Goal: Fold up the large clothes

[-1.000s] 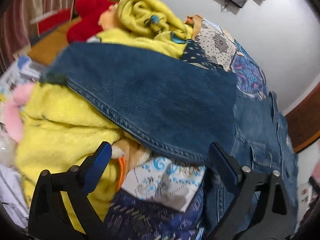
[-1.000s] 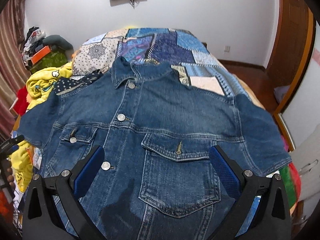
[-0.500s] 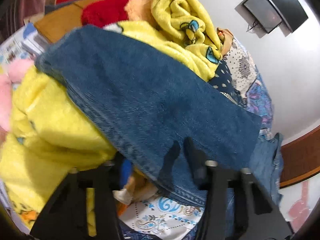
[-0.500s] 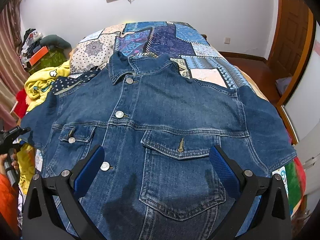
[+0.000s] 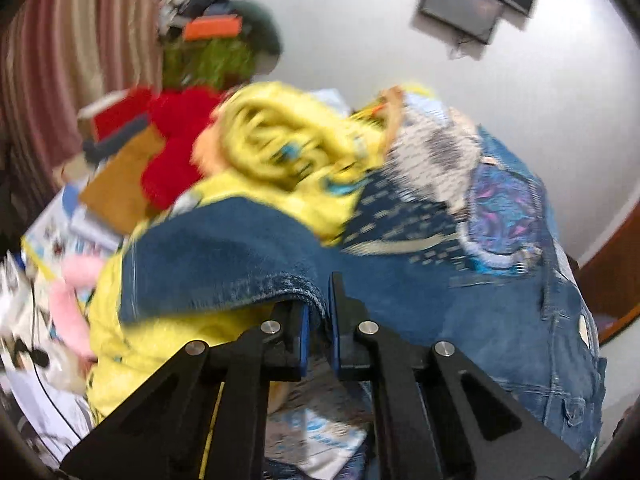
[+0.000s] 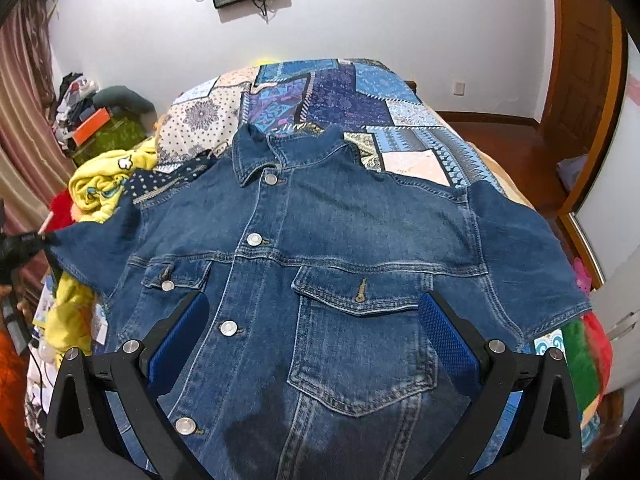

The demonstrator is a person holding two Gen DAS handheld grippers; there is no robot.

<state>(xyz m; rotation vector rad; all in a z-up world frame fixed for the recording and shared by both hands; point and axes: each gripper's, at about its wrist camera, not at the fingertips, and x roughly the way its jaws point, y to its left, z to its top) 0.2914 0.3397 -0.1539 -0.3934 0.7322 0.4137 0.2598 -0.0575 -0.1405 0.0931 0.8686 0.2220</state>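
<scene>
L wrist view, blurry. Far left: striped curtain point(image 5: 44, 80), below it pink plush point(image 5: 74, 304). Upper-mid left: red plush point(image 5: 176, 152) w/ green bag point(image 5: 208, 60) behind. Centre: yellow blanket point(image 5: 288, 148) bunched up. L gripper point(image 5: 319, 316) bottom centre, fingers clamped on the hem of the denim jacket point(image 5: 224, 256) sleeve; sleeve edge is pinched between the blue pads and drapes to the left over yellow fabric. Rest of jacket runs to lower right. Wall screen point(image 5: 468, 12) upper right.

R wrist view: yellow blanket point(image 6: 104, 184) mid left, jacket sleeve tip pulled out to the far left edge toward a dark tool there, prob the other gripper, can't confirm. Denim jacket point(image 6: 320, 264) fills centre, front up, buttoned, collar toward top, spread flat on patchwork bedspread point(image 6: 344, 92). R gripper point(image 6: 312, 340) bottom centre, fingers spread wide, hovering above jacket lower front, grasping nothing. Wooden door point(image 6: 580, 60) upper right.
</scene>
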